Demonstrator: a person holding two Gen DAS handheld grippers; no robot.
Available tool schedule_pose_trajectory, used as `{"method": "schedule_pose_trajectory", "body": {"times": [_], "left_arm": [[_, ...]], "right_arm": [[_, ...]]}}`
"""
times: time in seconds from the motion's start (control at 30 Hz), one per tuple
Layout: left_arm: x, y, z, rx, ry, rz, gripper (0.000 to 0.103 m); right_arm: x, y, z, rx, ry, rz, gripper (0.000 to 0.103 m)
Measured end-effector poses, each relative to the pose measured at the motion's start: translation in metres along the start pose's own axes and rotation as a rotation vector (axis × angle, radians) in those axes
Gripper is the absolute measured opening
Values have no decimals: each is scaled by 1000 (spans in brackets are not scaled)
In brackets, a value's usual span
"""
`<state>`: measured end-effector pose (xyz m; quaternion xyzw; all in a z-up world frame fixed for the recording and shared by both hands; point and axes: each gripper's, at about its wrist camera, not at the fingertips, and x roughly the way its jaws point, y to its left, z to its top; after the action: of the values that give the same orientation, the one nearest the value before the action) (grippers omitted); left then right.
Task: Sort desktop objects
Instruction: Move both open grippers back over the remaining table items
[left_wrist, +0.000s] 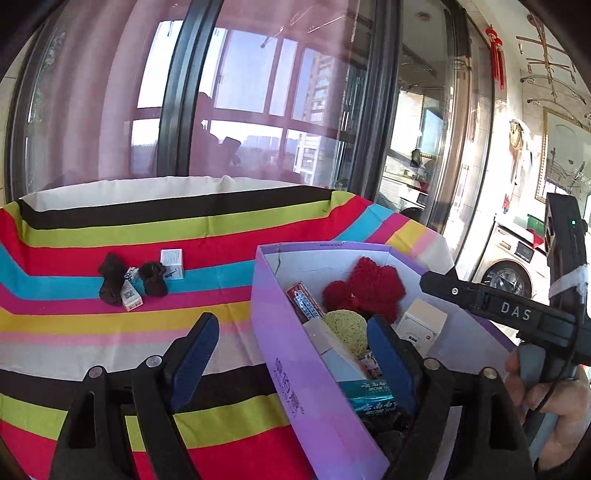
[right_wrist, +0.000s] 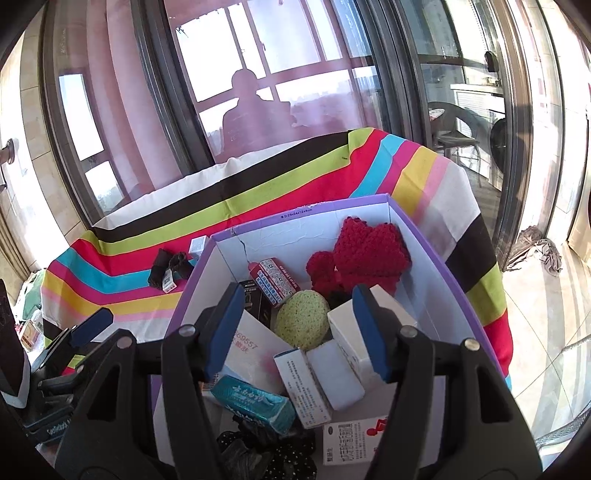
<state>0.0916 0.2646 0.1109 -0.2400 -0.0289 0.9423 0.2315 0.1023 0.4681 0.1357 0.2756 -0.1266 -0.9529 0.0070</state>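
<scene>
Several small things remain on the striped cloth (left_wrist: 110, 236): dark socks (left_wrist: 110, 280) and little boxes (left_wrist: 172, 263), at eleven o'clock from the left gripper (left_wrist: 291, 354), jaws apart and empty. The right gripper (right_wrist: 295, 332), empty too, hangs over the purple box (right_wrist: 458, 273); left is nearer.

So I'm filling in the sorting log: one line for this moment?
left gripper: open, empty | right gripper: open over box, nothing held | socks and small cartons on cloth
</scene>
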Motion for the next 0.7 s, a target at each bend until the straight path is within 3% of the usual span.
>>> {"method": "schedule_pose_trajectory", "body": {"times": [0.2,0.43,0.57,0.7], "left_arm": [[25,51,-6,5,20,87,83],[65,143,15,-15,58,227,83],[86,181,22,-16,87,265,83],[105,203,25,8,133,257,83]], "right_arm": [[-1,2,-2,-10,8,-20,67],[0,3,-3,-17,30,-48,72],[4,6,-2,-36,59,-67,84],[11,20,4,-110,110,-76,84]]}}
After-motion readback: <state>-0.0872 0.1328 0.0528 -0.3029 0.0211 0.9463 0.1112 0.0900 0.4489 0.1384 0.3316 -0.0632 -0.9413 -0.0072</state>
